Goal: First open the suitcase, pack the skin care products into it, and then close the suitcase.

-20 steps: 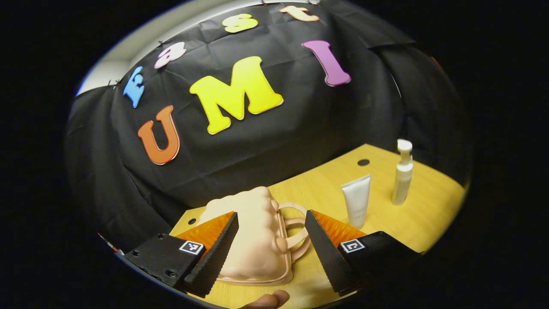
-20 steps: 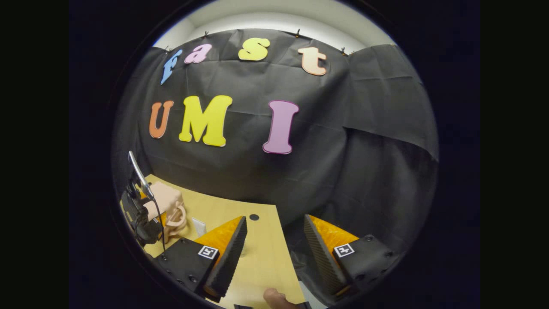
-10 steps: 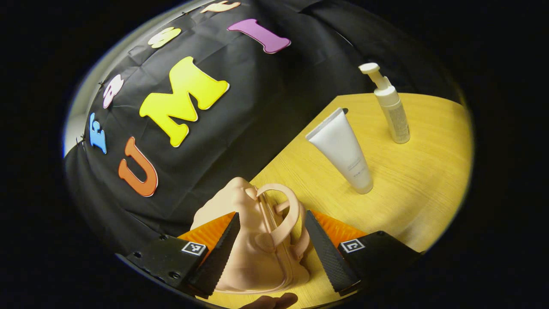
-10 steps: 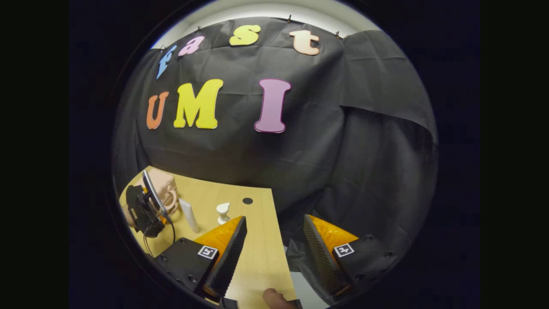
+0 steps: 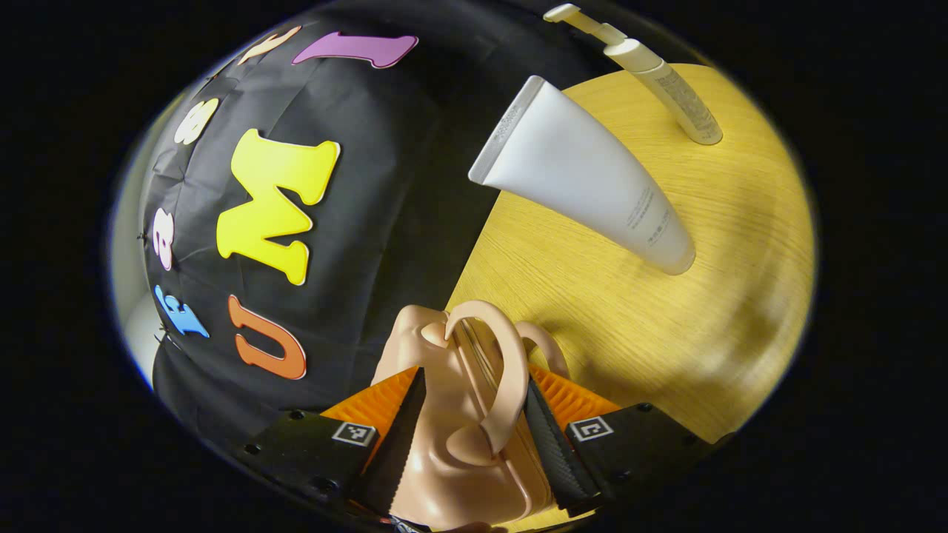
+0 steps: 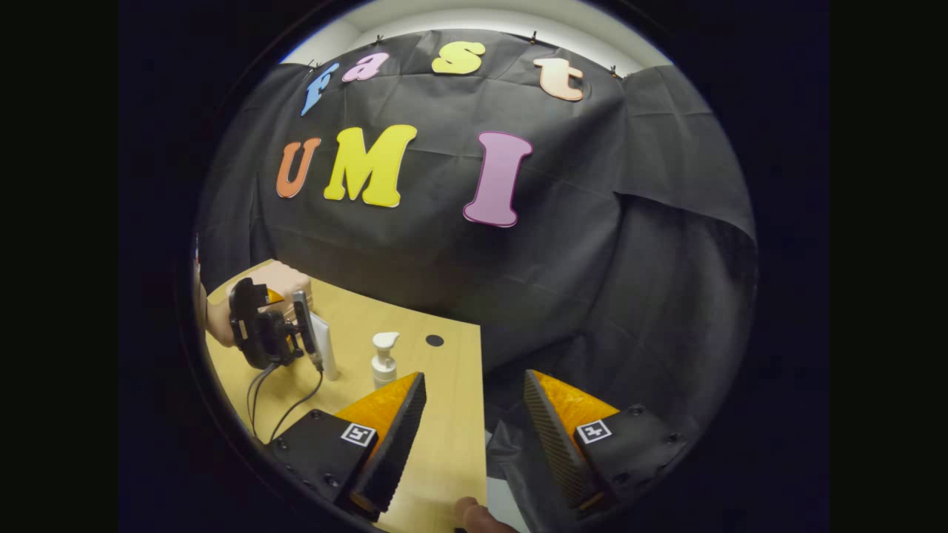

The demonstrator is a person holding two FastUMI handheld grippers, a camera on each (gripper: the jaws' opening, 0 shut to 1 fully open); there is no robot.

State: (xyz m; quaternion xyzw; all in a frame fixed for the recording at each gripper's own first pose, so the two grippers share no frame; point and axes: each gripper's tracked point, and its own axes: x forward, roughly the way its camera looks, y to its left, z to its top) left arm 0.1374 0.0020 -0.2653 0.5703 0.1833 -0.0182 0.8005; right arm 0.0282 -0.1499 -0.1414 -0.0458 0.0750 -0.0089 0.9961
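Left gripper (image 5: 468, 444): my fingers are now closing in around the suitcase (image 5: 459, 414) handle, after standing wide apart; opening is beginning.
Right gripper (image 6: 468, 437): fingers apart, holding nothing.
Beyond suitcase: tube (image 5: 592, 192), then pump bottle (image 5: 659, 78), waiting unpacked.
Counter (image 5: 666, 326): wooden, black cloth wall (image 6: 592, 259) behind.

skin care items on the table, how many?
2. White tube standing on the table right of the suitcase; pump bottle standing farther right. Nothing seems hidden.
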